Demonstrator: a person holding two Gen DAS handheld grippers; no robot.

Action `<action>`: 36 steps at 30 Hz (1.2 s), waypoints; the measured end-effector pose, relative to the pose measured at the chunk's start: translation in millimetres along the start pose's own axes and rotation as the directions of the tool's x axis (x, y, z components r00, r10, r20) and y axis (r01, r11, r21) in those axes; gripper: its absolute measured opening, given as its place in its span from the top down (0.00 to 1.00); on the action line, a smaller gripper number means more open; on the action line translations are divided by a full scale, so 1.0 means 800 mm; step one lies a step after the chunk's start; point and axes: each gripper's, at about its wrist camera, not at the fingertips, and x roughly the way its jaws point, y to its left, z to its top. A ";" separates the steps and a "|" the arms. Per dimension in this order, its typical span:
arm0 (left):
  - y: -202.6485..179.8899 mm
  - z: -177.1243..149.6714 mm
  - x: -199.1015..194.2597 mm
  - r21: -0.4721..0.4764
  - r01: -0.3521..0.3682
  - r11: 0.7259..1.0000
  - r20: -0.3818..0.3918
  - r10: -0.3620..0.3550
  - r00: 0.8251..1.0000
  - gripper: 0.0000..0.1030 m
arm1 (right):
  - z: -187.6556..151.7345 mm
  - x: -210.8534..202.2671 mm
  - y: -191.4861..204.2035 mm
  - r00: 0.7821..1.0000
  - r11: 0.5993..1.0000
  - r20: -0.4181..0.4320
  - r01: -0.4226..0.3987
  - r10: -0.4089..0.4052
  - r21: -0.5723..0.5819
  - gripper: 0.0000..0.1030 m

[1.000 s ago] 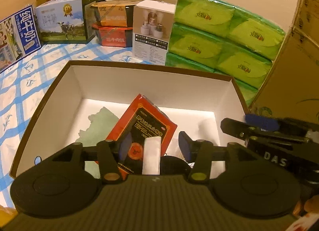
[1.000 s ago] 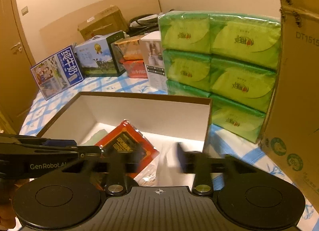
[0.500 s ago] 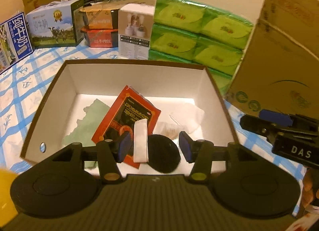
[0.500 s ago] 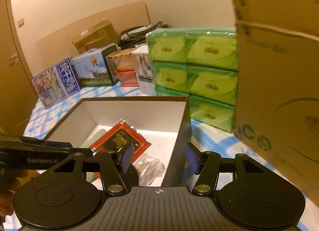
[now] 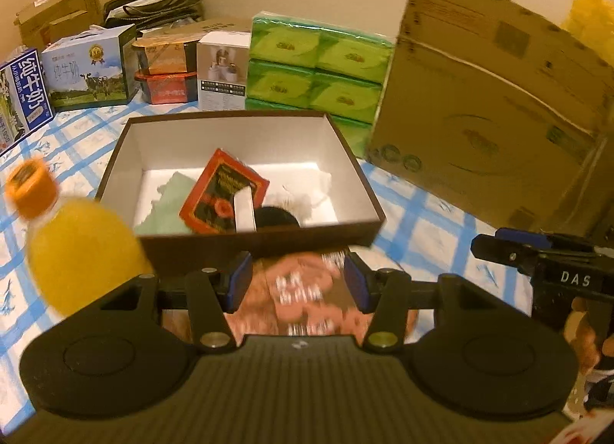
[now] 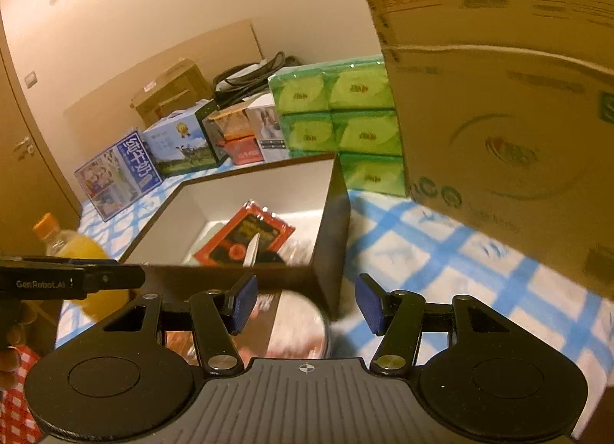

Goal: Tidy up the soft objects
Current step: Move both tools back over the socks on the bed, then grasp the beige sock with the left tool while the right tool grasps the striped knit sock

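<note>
with both grippers, left gripper (image 5: 297, 283) and right gripper (image 6: 305, 304), half open and empty, line up squarely on the blurred packet (image 5: 307, 290) before the brown box (image 5: 264, 242)

"DAS" on right gripper (image 5: 499, 242) (white letters)

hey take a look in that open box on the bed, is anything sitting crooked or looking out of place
Yes. In the brown box, the red packet lies tilted at an angle, propped over the pale green cloth, with a white strip across its corner. Outside, an orange drink bottle, hardly a soft item, stands beside the box.
</note>
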 end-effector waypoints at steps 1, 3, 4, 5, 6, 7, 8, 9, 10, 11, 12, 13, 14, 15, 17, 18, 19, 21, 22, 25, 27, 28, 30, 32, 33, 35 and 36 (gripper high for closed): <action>0.000 -0.007 -0.007 0.005 0.005 1.000 -0.002 -0.005 1.000 0.53 | -0.007 -0.011 0.002 1.000 1.000 0.001 0.001 -0.001 0.006 0.45; 0.000 -0.023 -0.021 0.015 0.011 1.000 -0.008 -0.011 1.000 0.53 | -0.020 -0.030 0.007 1.000 1.000 0.000 0.003 -0.003 0.020 0.45; 0.001 -0.030 -0.027 0.016 0.011 1.000 -0.014 -0.010 1.000 0.53 | -0.027 -0.039 0.010 1.000 1.000 -0.001 0.006 -0.006 0.025 0.45; 0.002 -0.038 -0.034 0.012 0.011 1.000 -0.017 -0.011 1.000 0.53 | -0.033 -0.047 0.014 1.000 1.000 -0.003 0.009 -0.009 0.028 0.45; 0.004 -0.046 -0.040 0.007 0.015 1.000 -0.016 -0.015 1.000 0.53 | -0.040 -0.054 0.018 1.000 0.999 -0.009 0.015 -0.015 0.030 0.45; 0.005 -0.053 -0.046 0.002 0.022 1.000 -0.019 -0.021 1.000 0.53 | -0.046 -0.061 0.021 1.000 0.999 -0.013 0.019 -0.019 0.034 0.45; 0.007 -0.062 -0.052 -0.002 0.026 1.000 -0.022 -0.026 0.999 0.53 | -0.053 -0.068 0.024 1.000 0.999 -0.018 0.025 -0.024 0.043 0.45; 0.009 -0.072 -0.058 -0.006 0.027 1.000 -0.027 -0.027 0.999 0.53 | -0.061 -0.075 0.026 0.999 0.998 -0.022 0.032 -0.031 0.052 0.45; 0.012 -0.079 -0.063 -0.011 0.025 1.000 -0.031 -0.025 0.999 0.53 | -0.068 -0.081 0.029 0.999 0.997 -0.024 0.040 -0.038 0.061 0.45; 0.014 -0.088 -0.068 -0.015 0.021 1.000 -0.036 -0.022 0.999 0.53 | -0.075 -0.087 0.033 0.999 0.997 -0.027 0.045 -0.044 0.069 0.45; 0.017 -0.096 -0.072 -0.018 0.018 1.000 -0.041 -0.019 0.999 0.53 | -0.082 -0.092 0.035 0.998 0.996 -0.031 0.049 -0.047 0.077 0.45; 0.019 -0.104 -0.076 -0.021 0.015 1.000 -0.045 -0.016 0.999 0.53 | -0.088 -0.095 0.038 0.998 0.995 -0.035 0.053 -0.050 0.085 0.45; 0.022 -0.112 -0.080 -0.024 0.012 1.000 -0.050 -0.013 0.999 0.54 | -0.095 -0.100 0.042 0.998 0.994 -0.037 0.058 -0.055 0.092 0.45; 0.024 -0.120 -0.085 -0.025 0.012 1.000 -0.052 -0.013 0.999 0.54 | -0.102 -0.104 0.045 0.997 0.993 -0.042 0.063 -0.060 0.099 0.45; 0.028 -0.132 -0.093 -0.026 0.020 0.999 -0.055 -0.021 0.998 0.54 | -0.115 -0.111 0.053 0.996 0.990 -0.055 0.070 -0.064 0.120 0.45; 0.030 -0.139 -0.097 -0.028 0.027 0.999 -0.059 -0.028 0.998 0.54 | -0.121 -0.114 0.057 0.996 0.989 -0.061 0.077 -0.070 0.127 0.45; 0.032 -0.146 -0.102 -0.029 0.033 0.999 -0.061 -0.035 0.998 0.54 | -0.128 -0.118 0.062 0.995 0.988 -0.065 0.088 -0.080 0.127 0.45; 0.035 -0.158 -0.109 -0.025 0.042 0.999 -0.065 -0.044 0.997 0.56 | -0.139 -0.124 0.074 0.991 0.985 -0.067 0.123 -0.115 0.118 0.45; 0.037 -0.165 -0.113 -0.023 0.045 0.999 -0.065 -0.047 0.997 0.57 | -0.144 -0.127 0.080 0.989 0.983 -0.068 0.138 -0.131 0.118 0.45; 0.041 -0.184 -0.123 -0.019 0.054 0.998 -0.065 -0.055 0.996 0.57 | -0.159 -0.138 0.096 0.987 0.980 -0.065 0.153 -0.145 0.129 0.45; 0.041 -0.194 -0.125 -0.019 0.056 0.998 -0.071 -0.057 0.996 0.57 | -0.167 -0.140 0.105 0.986 0.977 -0.073 0.158 -0.149 0.143 0.45; 0.042 -0.199 -0.127 -0.020 0.059 0.998 -0.076 -0.060 0.995 0.57 | -0.172 -0.142 0.109 0.986 0.975 -0.077 0.161 -0.151 0.152 0.45; 0.044 -0.208 -0.127 -0.021 0.062 0.998 -0.086 -0.064 0.994 0.57 | -0.181 -0.143 0.116 0.985 0.973 -0.090 0.159 -0.146 0.165 0.45; 0.047 -0.216 -0.127 -0.030 0.066 0.997 -0.096 -0.068 0.993 0.57 | -0.190 -0.142 0.123 0.983 0.972 -0.109 0.167 -0.150 0.163 0.45; 0.047 -0.219 -0.126 -0.034 0.066 0.997 -0.100 -0.069 0.993 0.57 | -0.195 -0.141 0.126 0.982 0.973 -0.116 0.169 -0.152 0.159 0.45; 0.050 -0.227 -0.123 -0.039 0.062 0.997 -0.115 -0.066 0.991 0.57 | -0.204 -0.137 0.130 0.981 0.974 -0.132 0.162 -0.142 0.156 0.45; 0.051 -0.230 -0.120 -0.041 0.060 0.997 -0.121 -0.064 0.991 0.57 | -0.208 -0.135 0.132 0.981 0.975 -0.140 0.156 -0.134 0.158 0.45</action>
